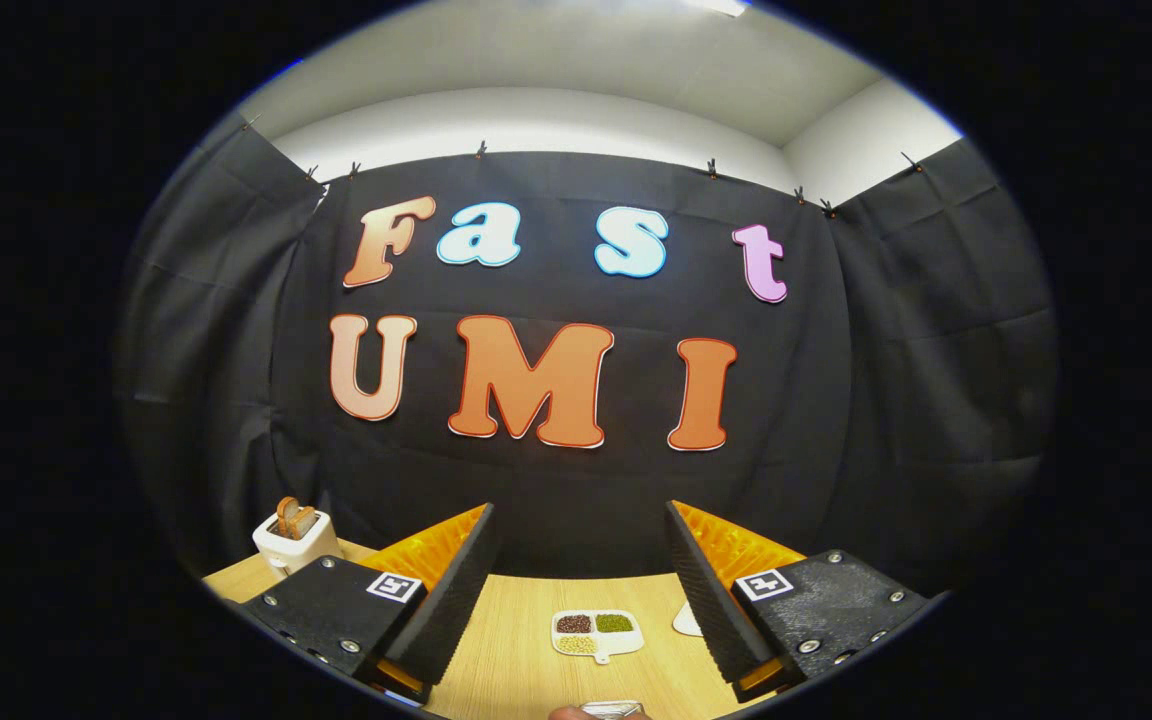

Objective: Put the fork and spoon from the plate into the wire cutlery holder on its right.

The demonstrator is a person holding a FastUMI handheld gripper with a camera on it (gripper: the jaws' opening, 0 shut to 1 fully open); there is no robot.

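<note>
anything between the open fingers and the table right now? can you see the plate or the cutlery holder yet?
Nothing is held: the gripper is open, fingers wide apart, raised over the wooden table. Between and beyond the fingers lies a small divided dish of grains; a toaster with bread stands off to the left. I can't make out plate, fork, spoon or holder, so that path can't be judged.

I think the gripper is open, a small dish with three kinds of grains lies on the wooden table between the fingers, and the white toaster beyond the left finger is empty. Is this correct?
Not quite: in the gripper view the toaster holds bread slices. The gripper is open, and the three-part dish lies on the wooden table between the fingers.
</note>
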